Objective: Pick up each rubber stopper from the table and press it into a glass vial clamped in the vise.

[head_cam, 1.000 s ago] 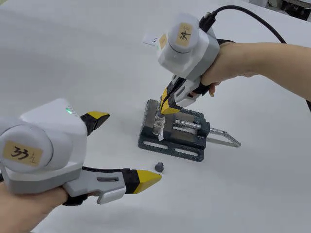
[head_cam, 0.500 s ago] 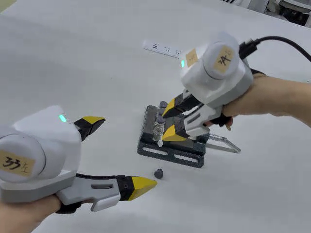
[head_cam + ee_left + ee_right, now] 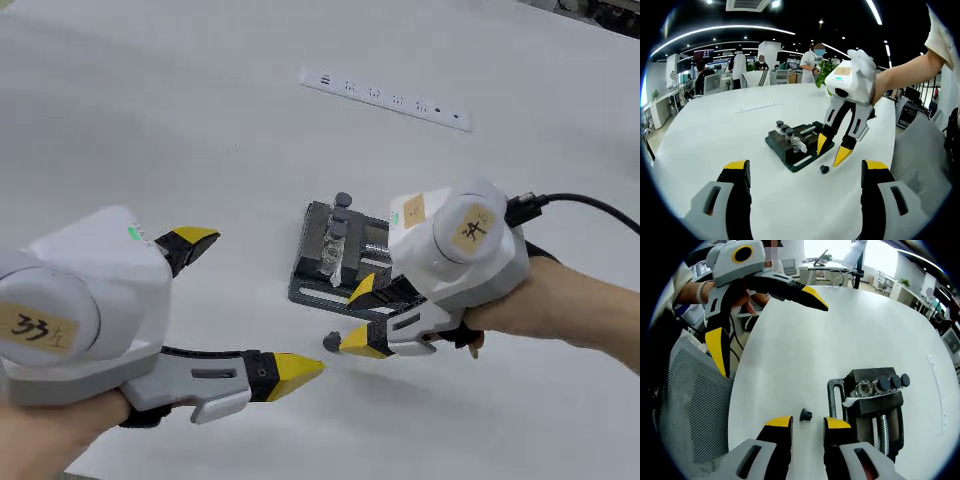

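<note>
1. Here, a loose rubber stopper (image 3: 331, 342) is lying on the white table (image 3: 180, 130), just in front of the vise (image 3: 310, 285) and apart from it.
2. The right gripper (image 3: 357, 315) is hanging low over that stopper, its jaws standing a little apart and holding nothing. In the right gripper view the stopper is sitting just ahead of the gap between the two yellow tips. Whether a tip is touching it cannot be told.
3. The vise is clamping a row of glass vials (image 3: 330, 250) upright between its dark blocks. Three are wearing dark stoppers, while the open vial (image 3: 863, 388) at the end nearest the right gripper is showing a bare mouth.
4. The left gripper (image 3: 252, 302) is hovering to the left of the vise and well apart from it, its jaws spread wide and gripping nothing.
5. A tan sticker (image 3: 38, 328) on the left gripper is showing a handwritten "33" and a further mark too small to read. A round label (image 3: 473, 228) on the right gripper is bearing handwriting that looks like "34".
6. A white power strip (image 3: 385, 97) is lying across the far side of the table, and a black cable (image 3: 580, 203) is trailing from the back of the right gripper.
</note>
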The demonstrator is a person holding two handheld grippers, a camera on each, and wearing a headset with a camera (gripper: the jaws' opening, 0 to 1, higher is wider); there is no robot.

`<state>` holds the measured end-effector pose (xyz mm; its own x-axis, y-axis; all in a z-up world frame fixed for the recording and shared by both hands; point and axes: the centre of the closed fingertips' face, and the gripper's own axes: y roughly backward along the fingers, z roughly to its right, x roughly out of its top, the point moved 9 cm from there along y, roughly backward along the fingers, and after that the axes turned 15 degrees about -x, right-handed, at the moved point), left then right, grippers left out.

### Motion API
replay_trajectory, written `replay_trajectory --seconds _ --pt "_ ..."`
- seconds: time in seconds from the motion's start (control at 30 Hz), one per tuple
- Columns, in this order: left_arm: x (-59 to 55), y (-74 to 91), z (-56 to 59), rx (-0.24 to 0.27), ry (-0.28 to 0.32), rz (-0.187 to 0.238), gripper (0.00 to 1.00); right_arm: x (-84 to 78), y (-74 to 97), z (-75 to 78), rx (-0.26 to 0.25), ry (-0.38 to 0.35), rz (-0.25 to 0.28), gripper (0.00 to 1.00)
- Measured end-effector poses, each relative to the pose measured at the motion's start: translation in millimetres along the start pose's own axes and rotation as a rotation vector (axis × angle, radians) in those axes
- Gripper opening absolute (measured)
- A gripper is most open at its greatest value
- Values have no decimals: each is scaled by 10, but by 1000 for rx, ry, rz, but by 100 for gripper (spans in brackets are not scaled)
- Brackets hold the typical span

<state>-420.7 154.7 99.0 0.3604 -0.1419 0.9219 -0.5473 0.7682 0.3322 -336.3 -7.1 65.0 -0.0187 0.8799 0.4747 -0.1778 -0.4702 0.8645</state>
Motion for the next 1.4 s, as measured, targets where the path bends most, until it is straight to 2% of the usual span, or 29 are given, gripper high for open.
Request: replay_trajectory --seconds 0.23,0.53,0.6,0.77,0.83,0.9,0.93,1.0,1.07,1.1,1.17,1.27,1.33,1.4 --pt "-38 -4 18 -1 11 1 90 -46 -62 -37 0 -63 4 14" --pt "-72 -17 41 -11 17 -1 89 -44 -151 -75 30 -117 -8 9" --pt "-75 -18 42 -11 18 0 89 -39 -152 -75 22 -135 -11 6" --pt "-79 -19 48 -12 18 8 89 -57 -148 -64 31 -184 -12 5" --pt "-78 -23 56 -15 15 9 88 -68 -135 -71 32 -208 -15 4" --pt "-68 -20 66 -11 8 16 88 -74 -125 -77 44 -288 -17 4" --pt "-61 -15 70 -11 7 23 88 -70 -113 -72 48 -334 1 4" --pt "-54 -5 74 -10 3 26 87 -65 -79 -57 54 -381 29 4" --pt "-17 30 86 -6 -4 35 86 -49 -14 -10 60 -475 76 4" --pt "31 55 94 -5 -13 64 85 -21 55 6 72 -539 117 4" --pt "76 85 101 -3 -23 76 83 5 133 58 91 -626 176 4" --pt "161 119 93 -1 -48 99 81 4 294 166 66 -659 214 4" --pt "199 126 89 -2 -61 107 80 46 380 175 102 -722 247 4" --pt "244 131 82 -6 -85 114 78 94 491 210 126 -790 302 3"
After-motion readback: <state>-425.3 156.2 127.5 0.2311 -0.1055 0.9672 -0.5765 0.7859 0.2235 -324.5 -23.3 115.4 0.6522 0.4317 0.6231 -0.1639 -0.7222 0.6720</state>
